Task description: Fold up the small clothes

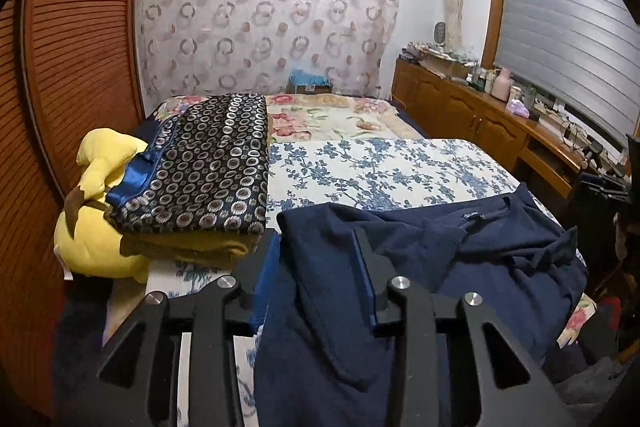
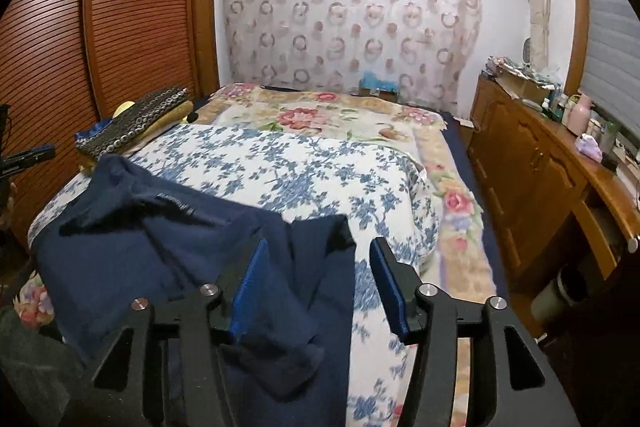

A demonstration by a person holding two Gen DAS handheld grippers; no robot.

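A navy blue shirt (image 1: pixel 460 259) lies rumpled on a bed covered by a blue-and-white floral quilt (image 1: pixel 380 167), its collar and label turned toward the far end, as two hand-held tools work over it. The left tool (image 1: pixel 320 267) stands with its fingers parted: a fold of the navy cloth runs up between the blue pads and drapes over the near part of the frame, but the pads do not visibly press on it, so the cloth looks let go. The right tool (image 2: pixel 316 283) is likewise spread apart, one edge of the shirt lying just inside its left pad while its right pad hangs over bare quilt, clear of the fabric. Ahead and to the left of the left tool, a folded dark cloth with ring patterns (image 1: pixel 204 163) sits on a mustard-coloured layer, touching a yellow plush toy (image 1: pixel 96 211) at the bed's left edge beside a slatted wooden wardrobe door (image 1: pixel 72 67). Beyond the quilt a flowered blanket (image 2: pixel 320 119) covers the far part of the bed, below a sheer curtain with ring prints (image 2: pixel 348 15). To the right of both tools, a wooden cabinet (image 2: pixel 532 163) carries bottles and clutter under a shuttered window (image 1: pixel 568 27).
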